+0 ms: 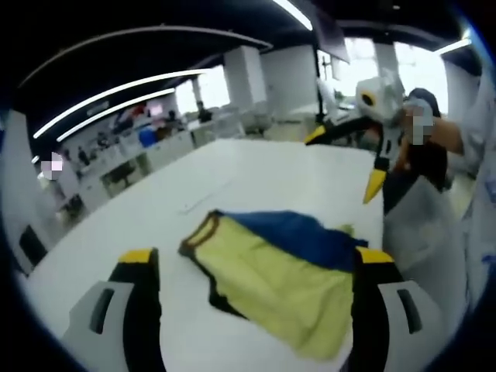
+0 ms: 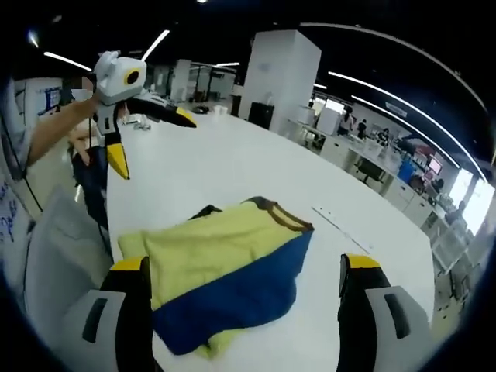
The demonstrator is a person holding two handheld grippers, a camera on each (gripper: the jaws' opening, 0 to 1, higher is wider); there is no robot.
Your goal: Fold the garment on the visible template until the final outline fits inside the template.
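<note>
— Open-plan office all round, with ceiling light strips, white pillars and rows of desks at the far side. What's on the white table (image 1: pixel 256 174)?

— One garment (image 1: pixel 283 267), yellow and blue with dark trim, crumpled and partly folded over itself. In the left gripper view it lies at about 5 o'clock from centre, between that view's own jaws; in the right gripper view the garment (image 2: pixel 225 267) sits at 6 o'clock, yellow part on top, blue part nearer the camera.

— And the left gripper (image 1: pixel 256 263)?

— Jaws wide apart, holding nothing. The right-hand jaw overlaps the garment's edge in the picture; I cannot tell whether it touches the cloth.

— The right gripper (image 2: pixel 242 271)?

— Also spread wide, nothing clamped. Its left-hand jaw overlaps the yellow edge; contact is unclear.

— Do they see each other?

— Yes. The right gripper (image 1: pixel 341 167) hangs at 1 o'clock in the left gripper view, above the table, yellow-tipped jaws splayed. The left gripper (image 2: pixel 151 143) shows at 10 o'clock in the right gripper view, likewise splayed, with a person's arm (image 2: pixel 58 128) behind it.
</note>
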